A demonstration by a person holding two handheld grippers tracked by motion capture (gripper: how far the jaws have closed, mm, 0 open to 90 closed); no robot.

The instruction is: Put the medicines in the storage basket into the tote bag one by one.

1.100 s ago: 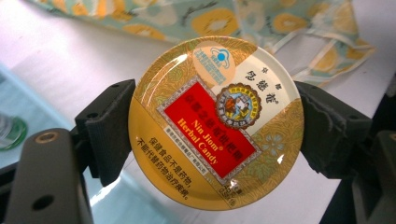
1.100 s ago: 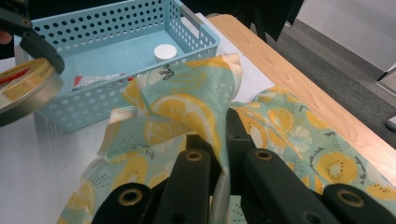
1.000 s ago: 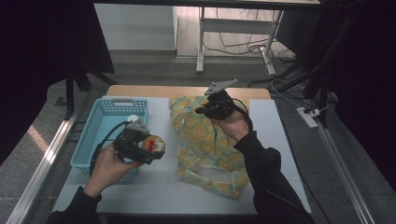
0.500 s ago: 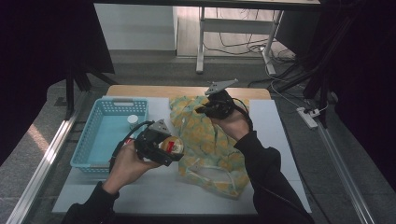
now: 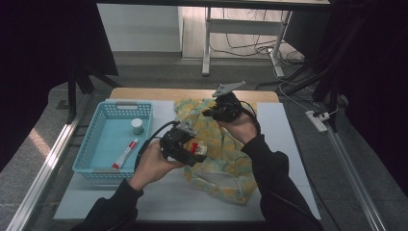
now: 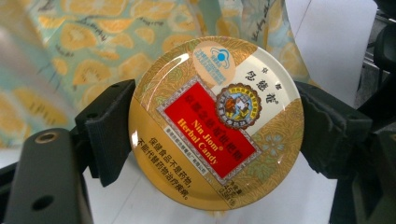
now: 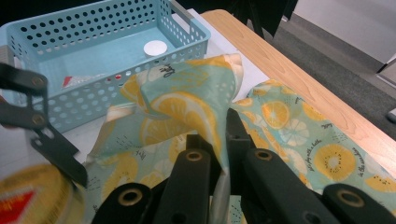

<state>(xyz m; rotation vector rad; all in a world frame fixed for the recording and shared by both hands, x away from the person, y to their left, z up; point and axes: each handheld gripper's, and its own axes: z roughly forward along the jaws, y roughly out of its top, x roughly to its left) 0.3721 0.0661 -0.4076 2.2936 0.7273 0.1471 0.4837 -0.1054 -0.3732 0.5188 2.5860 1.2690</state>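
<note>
A white table (image 5: 288,144) is covered in the middle by a lemon-print cloth bag (image 5: 226,159). At its left side a light blue basket (image 5: 96,149) is set, in which a small white-capped jar (image 5: 137,126) and a tube (image 5: 125,153) are kept. The bag's upper edge is pinched and lifted by the right gripper (image 5: 211,113), its jaws closed on the fabric. A round candy tin (image 6: 215,122) is clamped by its rim in the left gripper (image 5: 195,151), over the bag's left edge.
</note>
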